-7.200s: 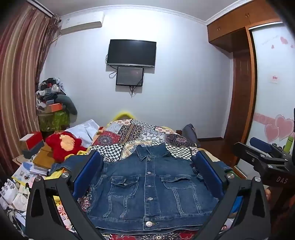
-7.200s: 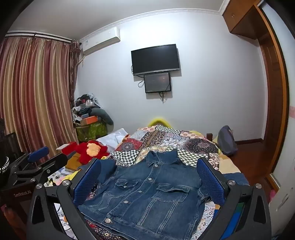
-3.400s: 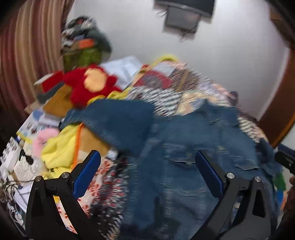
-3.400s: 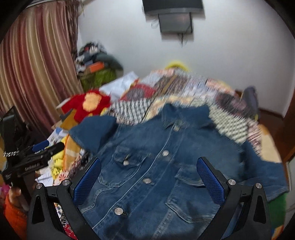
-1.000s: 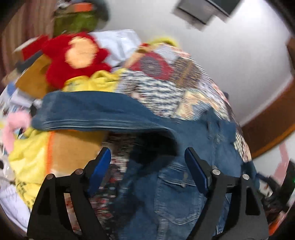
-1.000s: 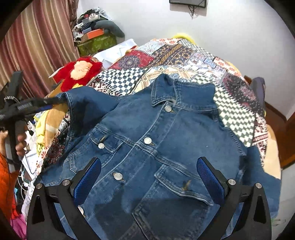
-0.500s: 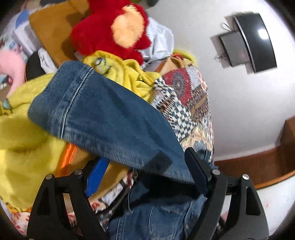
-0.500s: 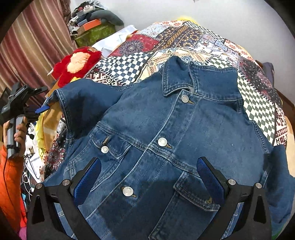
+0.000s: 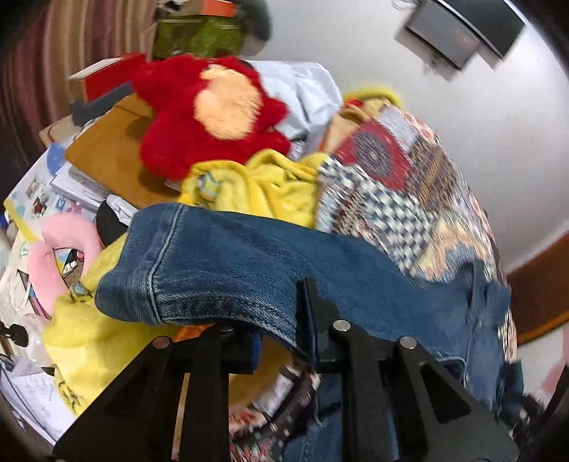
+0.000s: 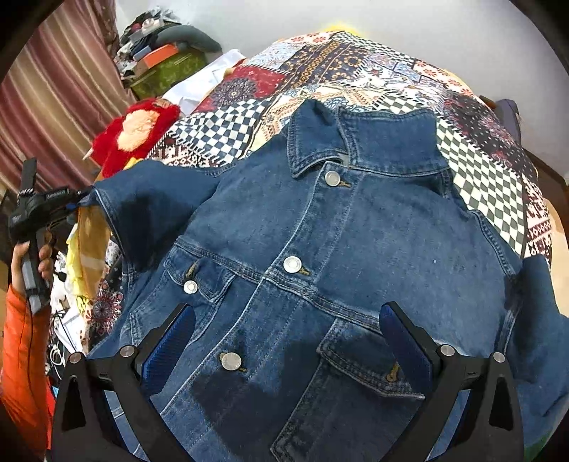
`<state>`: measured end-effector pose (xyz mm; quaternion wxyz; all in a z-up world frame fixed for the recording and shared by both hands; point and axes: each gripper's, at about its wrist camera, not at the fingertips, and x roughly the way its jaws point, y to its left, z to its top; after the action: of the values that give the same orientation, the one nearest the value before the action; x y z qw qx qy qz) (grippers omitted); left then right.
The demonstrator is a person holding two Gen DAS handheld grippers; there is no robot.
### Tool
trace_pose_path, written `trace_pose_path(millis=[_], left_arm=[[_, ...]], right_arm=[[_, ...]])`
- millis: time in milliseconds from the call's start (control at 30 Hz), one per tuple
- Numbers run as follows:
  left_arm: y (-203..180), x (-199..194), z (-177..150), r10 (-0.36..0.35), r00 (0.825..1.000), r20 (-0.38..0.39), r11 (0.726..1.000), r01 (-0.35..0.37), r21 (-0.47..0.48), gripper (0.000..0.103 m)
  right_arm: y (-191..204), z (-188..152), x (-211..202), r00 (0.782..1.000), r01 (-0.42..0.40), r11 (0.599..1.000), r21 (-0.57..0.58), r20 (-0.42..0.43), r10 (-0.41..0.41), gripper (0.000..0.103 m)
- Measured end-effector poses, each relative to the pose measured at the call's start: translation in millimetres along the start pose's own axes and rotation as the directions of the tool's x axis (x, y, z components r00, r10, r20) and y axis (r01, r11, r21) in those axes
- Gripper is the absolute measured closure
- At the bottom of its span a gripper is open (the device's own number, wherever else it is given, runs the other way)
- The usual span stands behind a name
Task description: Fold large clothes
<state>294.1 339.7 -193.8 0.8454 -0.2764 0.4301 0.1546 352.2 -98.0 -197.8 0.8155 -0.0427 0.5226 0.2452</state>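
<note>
A blue denim jacket (image 10: 320,248) lies front up and buttoned on the patchwork bedspread (image 10: 355,67). Its left sleeve (image 9: 231,270) stretches out past the bed's left side. My left gripper (image 9: 281,341) is shut on the lower edge of that sleeve near the cuff and holds it lifted; it also shows in the right wrist view (image 10: 76,200) at the sleeve end. My right gripper (image 10: 284,334) is open and empty, hovering just above the jacket's front between the chest pockets. The right sleeve (image 10: 540,330) hangs over the bed's right side.
A red plush toy (image 9: 206,113), a yellow blanket (image 9: 256,184), a pink plush (image 9: 60,256) and books and papers (image 9: 42,184) crowd the bed's left side. A green box with clutter (image 10: 167,67) stands by the striped curtain (image 10: 53,99). A screen (image 9: 458,32) hangs on the wall.
My left gripper has closed on the sleeve's edge and lifted it. My right gripper has moved lower and closer over the jacket's front, still open.
</note>
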Motion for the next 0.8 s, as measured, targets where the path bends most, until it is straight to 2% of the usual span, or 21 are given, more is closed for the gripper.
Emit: trace_pose_path(millis=[33,67,100,167,267,333,367,467,500,533,633,700,800], left_arm=[[-1.4,-0.9,-2.9,0.003,1.000,-0.022,1.000,-0.003,0.001,0.081],[-3.5,-0.2,-5.1,-0.004,0.999,-0.037,1.000,0.004,-0.006,0.071],[-5.1,-0.7,-7.4,-0.028,0.998,-0.050,0.999,0.027,-0.018,0.057],[-7.0,3.5,-9.6,-0.111,0.992,-0.066,0.992,0.107,-0.062,0.045],[-14.1,15.3,-10.0,-0.187,0.978,-0.097,0.977,0.174,-0.124,0.045],[-19.8,24.7,-6.2,-0.177,0.980,-0.094,0.977,0.164,-0.133,0.045],[-23.9,28.5,-3.8,-0.149,0.984,-0.092,0.982,0.137,-0.128,0.050],[-34.8,35.3,5.3,0.025,0.999,-0.047,0.997,-0.029,-0.078,0.089],[-42.1,33.9,7.8,0.082,0.996,-0.024,0.996,-0.083,-0.043,0.094],[-48.8,31.2,9.0,0.103,0.995,-0.003,0.994,-0.103,-0.021,0.095],[-80.3,7.5,10.4,0.074,0.995,0.073,0.995,-0.078,0.059,0.096],[-101.9,-7.6,9.1,0.024,0.994,0.103,0.993,-0.036,0.114,0.097],[-145.9,-31.5,2.1,-0.082,0.989,0.121,0.974,0.054,0.219,0.097]], right_arm=[[-0.5,-0.5,-2.8,1.000,-0.005,1.000,0.003,0.005,0.005,0.000],[-0.8,-1.4,-6.6,1.000,-0.010,1.000,0.003,0.013,0.010,0.000],[-0.7,-2.6,-11.0,1.000,-0.014,1.000,0.001,0.022,0.014,0.000],[0.0,-5.2,-17.6,0.999,-0.015,1.000,-0.007,0.036,0.016,0.000],[-0.6,-10.7,-27.7,0.999,-0.008,1.000,-0.024,0.052,0.010,0.000],[-2.4,-14.8,-32.5,0.998,0.001,0.999,-0.032,0.060,0.001,0.000],[-3.9,-17.7,-36.1,0.998,0.009,0.999,-0.035,0.065,-0.006,0.000],[-11.3,-24.4,-43.0,0.997,0.024,0.999,-0.032,0.074,-0.022,0.000],[-14.3,-26.2,-44.8,0.997,0.030,0.999,-0.030,0.076,-0.027,0.000],[-17.1,-28.0,-46.3,0.996,0.038,0.999,-0.027,0.078,-0.035,0.000],[-29.2,-31.6,-52.8,0.994,0.067,0.998,-0.012,0.092,-0.066,0.000],[-38.1,-31.6,-55.7,0.993,0.066,0.998,0.010,0.097,-0.067,0.000],[-51.6,-28.7,-60.2,0.993,0.048,0.997,0.065,0.108,-0.055,0.000]])
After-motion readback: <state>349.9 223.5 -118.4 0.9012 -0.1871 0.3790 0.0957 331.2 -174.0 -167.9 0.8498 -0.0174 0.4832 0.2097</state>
